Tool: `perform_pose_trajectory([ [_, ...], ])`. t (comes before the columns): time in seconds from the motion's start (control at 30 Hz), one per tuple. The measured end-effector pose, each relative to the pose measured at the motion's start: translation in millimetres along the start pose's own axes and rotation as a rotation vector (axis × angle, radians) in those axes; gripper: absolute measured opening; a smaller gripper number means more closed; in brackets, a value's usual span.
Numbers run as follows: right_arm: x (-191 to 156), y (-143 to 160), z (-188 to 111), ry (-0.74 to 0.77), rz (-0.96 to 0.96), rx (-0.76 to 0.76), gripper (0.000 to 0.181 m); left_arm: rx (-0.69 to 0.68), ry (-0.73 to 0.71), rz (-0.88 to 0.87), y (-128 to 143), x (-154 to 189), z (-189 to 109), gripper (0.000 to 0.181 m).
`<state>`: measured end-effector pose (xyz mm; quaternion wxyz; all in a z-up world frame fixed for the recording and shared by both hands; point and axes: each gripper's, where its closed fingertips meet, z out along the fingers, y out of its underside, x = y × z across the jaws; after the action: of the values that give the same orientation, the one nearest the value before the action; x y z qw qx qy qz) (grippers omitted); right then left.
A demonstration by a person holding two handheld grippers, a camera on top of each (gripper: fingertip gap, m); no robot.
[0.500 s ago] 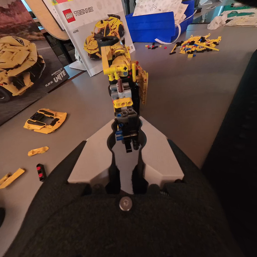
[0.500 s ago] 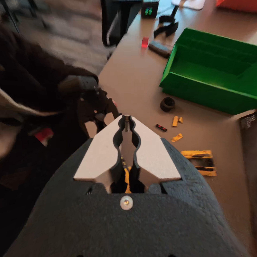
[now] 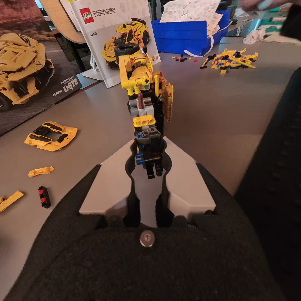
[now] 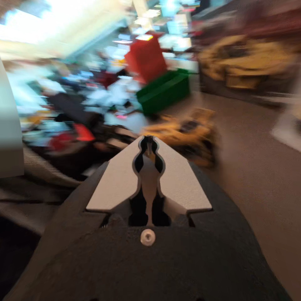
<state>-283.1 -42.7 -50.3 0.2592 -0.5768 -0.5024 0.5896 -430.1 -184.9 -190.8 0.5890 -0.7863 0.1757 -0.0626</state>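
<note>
The blue bin [image 3: 182, 37] at one o'clock holds loose printed sheets [image 3: 190, 11]. The green bin [image 4: 162, 92] is too blurred to see inside. The left gripper [image 3: 149, 146] pinches the base of a yellow brick-built car assembly [image 3: 145, 91], raised over the grey table [image 3: 211, 122], with bare surface toward three o'clock. The right gripper [image 4: 148, 140] squeezes a small grey pin [image 4: 148, 147].

Grey table [image 3: 211, 130]: yellow body panel [image 3: 51, 136], loose bricks [image 3: 228, 59].

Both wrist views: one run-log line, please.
left gripper: shut on yellow car model | right gripper: shut on small grey pin | right view blurred
</note>
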Motion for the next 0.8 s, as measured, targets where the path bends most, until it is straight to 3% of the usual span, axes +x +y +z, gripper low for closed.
perform_pose_trajectory([
  [0.07, 74.8, 34.6, -86.2, 0.49, -0.06, -0.114, 0.006, 0.0, -0.002, -0.019, -0.6, -0.9, 0.8, 0.027],
  [0.13, 122.1, 76.4, -180.7, 0.848, 0.023, -0.229, 0.006, -0.013, -0.02, -0.074, -1.8, -2.5, 2.2, 0.027],
  [0.2, 141.1, 122.3, -245.6, 1.013, 0.185, -0.332, 0.005, -0.015, -0.052, -0.156, -7.0, -0.5, 4.8, 0.027],
  [0.27, 149.8, 154.6, -280.2, 1.087, 0.271, -0.41, 0.005, 0.015, -0.097, -0.154, -18.4, 7.0, 11.3, 0.028],
  [0.4, 158.3, 170.4, -289.7, 1.079, 0.306, -0.409, 0.006, -0.083, -0.157, -0.066, -16.7, 24.9, 39.2, 0.029],
  [0.6, 169.1, 187.8, -298.5, 1.1, 0.341, -0.478, 0.011, -0.067, -0.126, -0.121, -24.8, 41.0, 61.0, 0.033],
  [0.73, 157.0, 138.9, -298.7, 1.16, 0.175, -0.259, 0.016, -0.023, -0.067, -0.193, -26.7, 41.9, 59.1, 0.036],
  [0.8, 131.1, 94.9, -280.8, 1.132, 0.05, -0.041, 0.021, 0.025, -0.045, -0.206, -31.6, 41.9, 54.7, 0.036],
])
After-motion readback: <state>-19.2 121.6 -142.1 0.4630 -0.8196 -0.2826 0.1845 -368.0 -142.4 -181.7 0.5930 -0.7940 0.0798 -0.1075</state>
